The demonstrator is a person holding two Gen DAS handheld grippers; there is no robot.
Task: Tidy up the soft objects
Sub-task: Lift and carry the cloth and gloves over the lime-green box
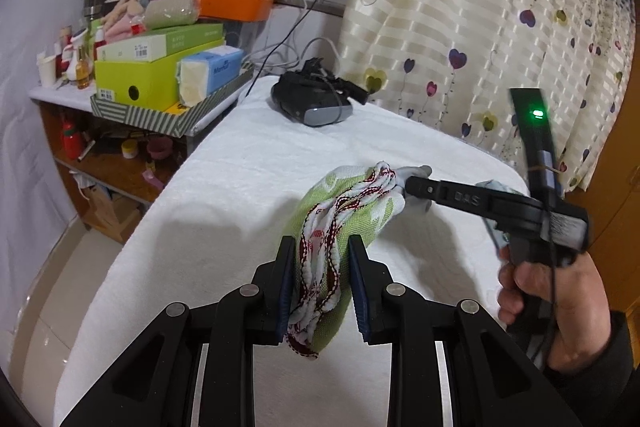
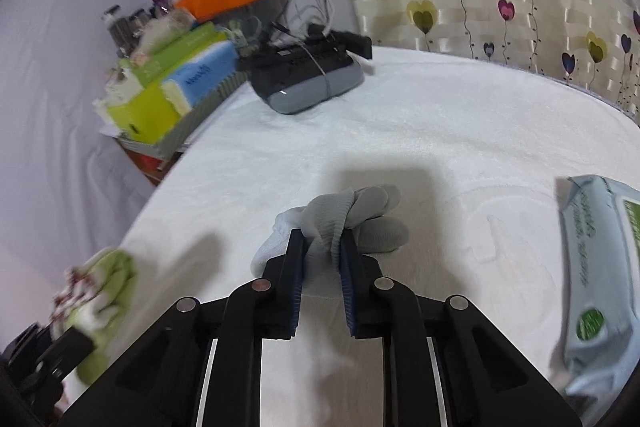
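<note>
— Left unit status?
— The left gripper is clamped on a green-and-white towel with red trim, held above the white bed.
— Right unit?
— The right gripper is pinched on a grey glove, lifted over the same bed. A wipes packet lies just to its right.

green-white towel, seemingly grey glove
</note>
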